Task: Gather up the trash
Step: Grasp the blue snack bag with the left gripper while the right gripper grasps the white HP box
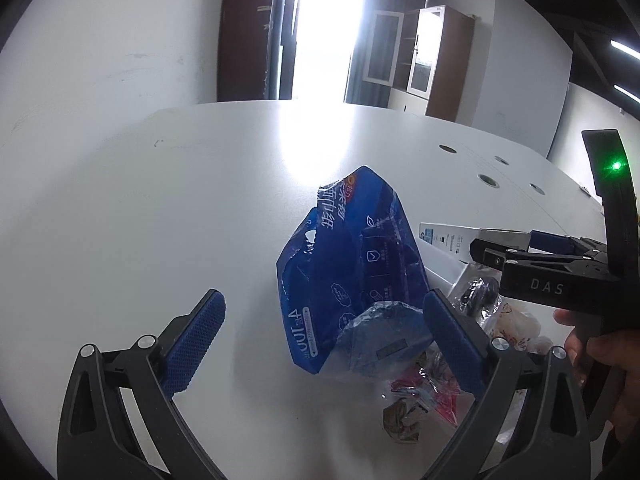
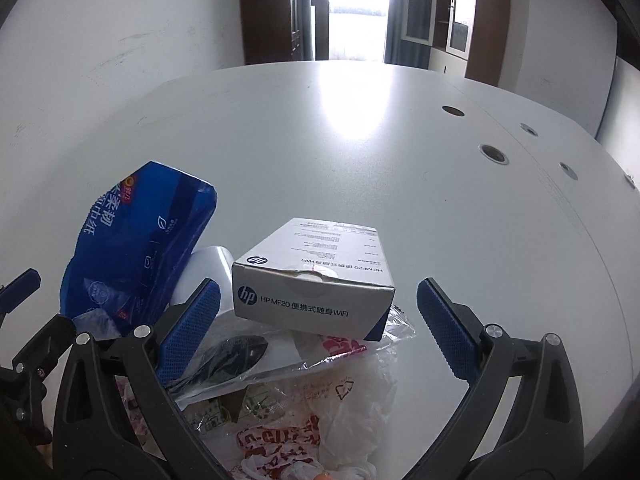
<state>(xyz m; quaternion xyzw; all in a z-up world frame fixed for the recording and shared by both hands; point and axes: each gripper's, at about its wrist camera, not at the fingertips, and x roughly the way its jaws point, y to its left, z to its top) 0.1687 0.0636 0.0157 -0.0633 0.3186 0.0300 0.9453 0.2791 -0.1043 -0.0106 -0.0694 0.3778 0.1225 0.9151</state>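
Note:
A crumpled blue tissue pack wrapper [image 1: 352, 264] stands on the white table [image 1: 160, 220]; it also shows at the left of the right wrist view [image 2: 136, 248]. My left gripper [image 1: 320, 344] is open, its jaws wide on either side of the wrapper's near end, touching nothing. A white HP box [image 2: 316, 276] lies on clear plastic bags and a white printed bag [image 2: 320, 412]. My right gripper [image 2: 318, 328] is open, the box lying between and just beyond its fingers. The right gripper also shows in the left wrist view [image 1: 496, 250].
Small wrappers [image 1: 420, 400] lie by the left gripper's right finger. A black object in a clear bag [image 2: 236, 352] lies under the box. Round cable holes [image 2: 494, 154] dot the table's right side. Cabinets [image 2: 460, 16] and a bright doorway stand beyond.

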